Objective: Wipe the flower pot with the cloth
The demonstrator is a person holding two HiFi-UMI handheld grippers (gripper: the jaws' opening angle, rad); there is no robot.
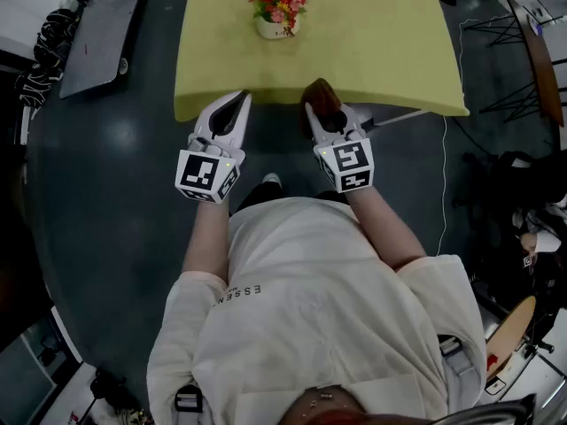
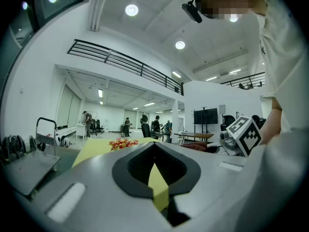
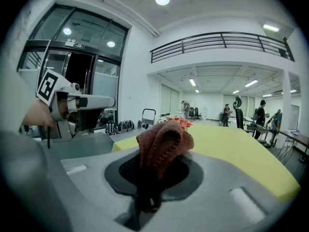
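Note:
The flower pot (image 1: 275, 27), white with red and pink flowers, stands on the yellow table (image 1: 381, 42) near its far middle. My right gripper (image 1: 314, 112) hovers at the table's near edge, shut on a brown knitted cloth (image 1: 322, 95). In the right gripper view the bunched cloth (image 3: 163, 141) sticks up from the gripper (image 3: 153, 170) and hides most of the flowers (image 3: 182, 123). My left gripper (image 1: 240, 100) is beside it at the same edge, shut with nothing in it. In the left gripper view, that gripper (image 2: 154, 145) points level at the flowers (image 2: 123, 143).
A grey cart (image 1: 102, 34) stands on the dark floor left of the table. Chairs and stands (image 1: 532, 56) crowd the right side, and a white cable (image 1: 443, 175) hangs from the table's right corner. People and desks fill the hall far behind.

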